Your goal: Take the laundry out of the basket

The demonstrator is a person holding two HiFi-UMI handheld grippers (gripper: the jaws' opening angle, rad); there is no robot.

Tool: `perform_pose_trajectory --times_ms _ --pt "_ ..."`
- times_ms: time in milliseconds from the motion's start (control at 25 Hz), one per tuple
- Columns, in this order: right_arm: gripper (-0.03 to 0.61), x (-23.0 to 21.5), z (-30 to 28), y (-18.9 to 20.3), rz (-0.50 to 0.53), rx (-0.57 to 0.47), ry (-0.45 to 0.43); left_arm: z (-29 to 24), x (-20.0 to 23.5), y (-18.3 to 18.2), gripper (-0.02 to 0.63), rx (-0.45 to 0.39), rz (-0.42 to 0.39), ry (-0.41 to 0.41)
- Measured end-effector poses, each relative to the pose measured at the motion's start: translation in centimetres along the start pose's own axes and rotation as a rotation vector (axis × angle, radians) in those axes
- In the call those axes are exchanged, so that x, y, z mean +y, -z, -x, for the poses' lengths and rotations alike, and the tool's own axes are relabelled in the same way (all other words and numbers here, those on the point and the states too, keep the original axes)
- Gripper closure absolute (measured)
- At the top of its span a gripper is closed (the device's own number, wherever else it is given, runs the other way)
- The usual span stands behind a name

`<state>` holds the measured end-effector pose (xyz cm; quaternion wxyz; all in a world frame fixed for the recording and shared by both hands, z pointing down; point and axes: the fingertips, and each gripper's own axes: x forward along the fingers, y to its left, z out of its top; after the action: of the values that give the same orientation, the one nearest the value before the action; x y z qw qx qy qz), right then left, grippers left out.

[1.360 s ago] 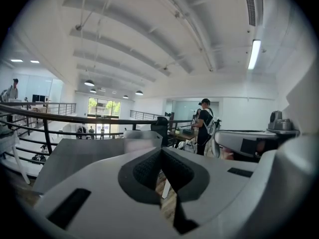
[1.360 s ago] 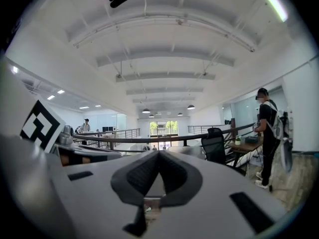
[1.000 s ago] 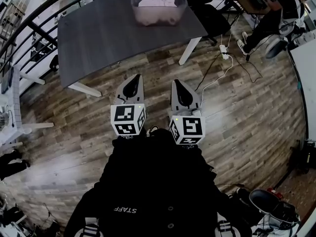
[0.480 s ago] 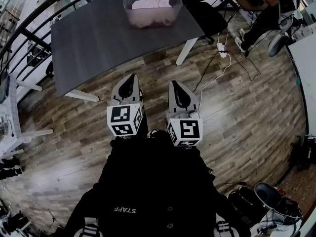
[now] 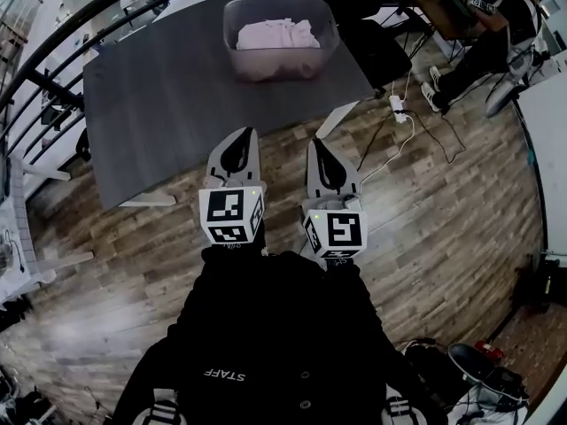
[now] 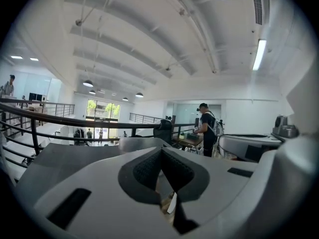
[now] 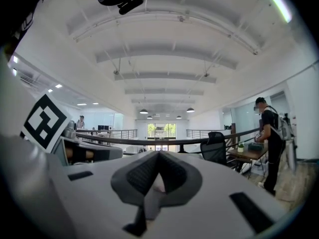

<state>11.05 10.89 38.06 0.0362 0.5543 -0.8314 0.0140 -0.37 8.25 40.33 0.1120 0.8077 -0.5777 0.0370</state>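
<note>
A translucent basket [image 5: 278, 57] holding pale pink laundry [image 5: 275, 34] stands at the far side of a dark grey table [image 5: 168, 96]. My left gripper [image 5: 241, 142] and right gripper [image 5: 317, 148] are held side by side in front of my chest, over the wooden floor and short of the table's near edge. Both point toward the table with their jaws shut and nothing between them. In the left gripper view the left gripper [image 6: 160, 151] has its pads together, and the basket [image 6: 132, 144] shows just beyond them. The right gripper [image 7: 158, 156] looks the same in its own view.
A black railing [image 5: 53, 87] curves along the table's left. A white table leg [image 5: 337, 113] stands ahead of the right gripper, with a power strip and cable [image 5: 398, 104] on the floor beside it. A black chair [image 5: 376, 38] and a seated person [image 5: 496, 25] are at back right.
The table and basket have shifted lower and nearer in the head view. Both grippers keep the same pose and stay shut.
</note>
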Motion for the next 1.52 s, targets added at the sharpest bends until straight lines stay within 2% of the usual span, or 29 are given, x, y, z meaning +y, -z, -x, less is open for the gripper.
perform_pose_trajectory --times_ms 440,760,1120,1520 --pt "0.563 -2.6 -16.9 -1.8 0.023 0.028 0.033 -14.1 7.4 -4.8 0.614 -0.016 -0.016 0.025" --pt "0.563 -3.5 -26.0 -2.2 0.033 0.077 0.074 -21.3 12.3 -6.8 0.614 -0.003 0.000 0.063" --pt "0.561 -4.8 -30.8 -0.4 0.000 0.174 0.107 -26.2 15.0 -6.6 0.614 0.039 0.050 0.086" --pt "0.560 -6.4 -33.5 2.1 -0.057 0.236 0.065 -29.2 15.4 -3.9 0.614 0.116 0.075 0.069"
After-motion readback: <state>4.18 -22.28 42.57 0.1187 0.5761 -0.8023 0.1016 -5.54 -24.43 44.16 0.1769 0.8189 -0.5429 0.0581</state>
